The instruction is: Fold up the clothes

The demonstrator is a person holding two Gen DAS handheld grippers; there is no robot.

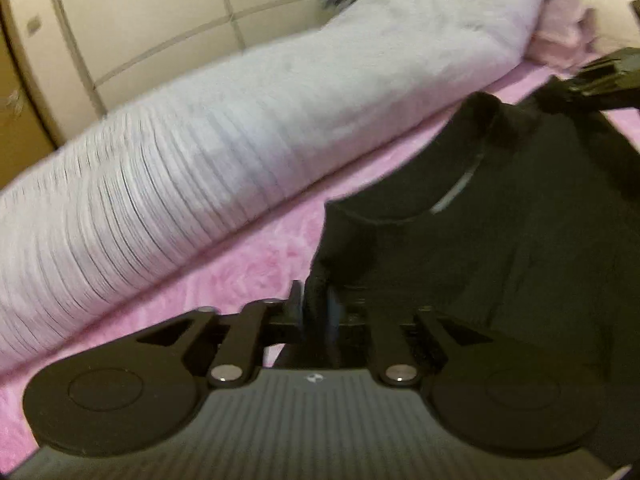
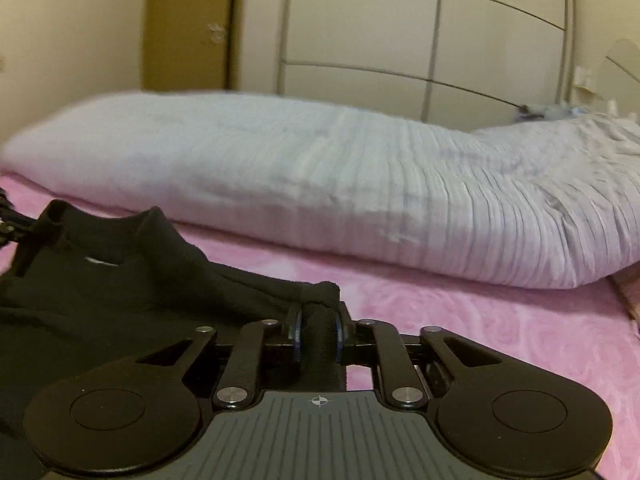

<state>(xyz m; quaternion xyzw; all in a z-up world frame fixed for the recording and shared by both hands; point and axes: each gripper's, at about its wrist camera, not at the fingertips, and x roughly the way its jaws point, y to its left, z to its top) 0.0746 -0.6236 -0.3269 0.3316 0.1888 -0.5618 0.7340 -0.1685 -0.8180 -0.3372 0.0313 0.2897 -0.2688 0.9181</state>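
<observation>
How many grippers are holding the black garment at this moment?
2. The left gripper is shut on the black garment at one shoulder edge. The right gripper is shut on the other shoulder edge, over the pink bed cover.

The right claw (image 2: 318, 330), black with blue-edged pads, is sitting at the 6 o'clock side of the right wrist view, its two fingers closing tightly on a bunched fold of the black knit shirt (image 2: 120, 292). The shirt is spreading toward 9 o'clock over the pink fuzzy bed cover (image 2: 500, 320), its round neckline facing up with a pale label showing inside. At the 9 o'clock edge, the black tip of the left claw (image 2: 10, 222) is touching the shirt's far shoulder. Beyond, a long pale lilac ribbed quilt roll (image 2: 360, 184) is lying across from 9 to 3 o'clock. Cream panelled wardrobe doors (image 2: 400, 32) are standing at 12 o'clock.
</observation>
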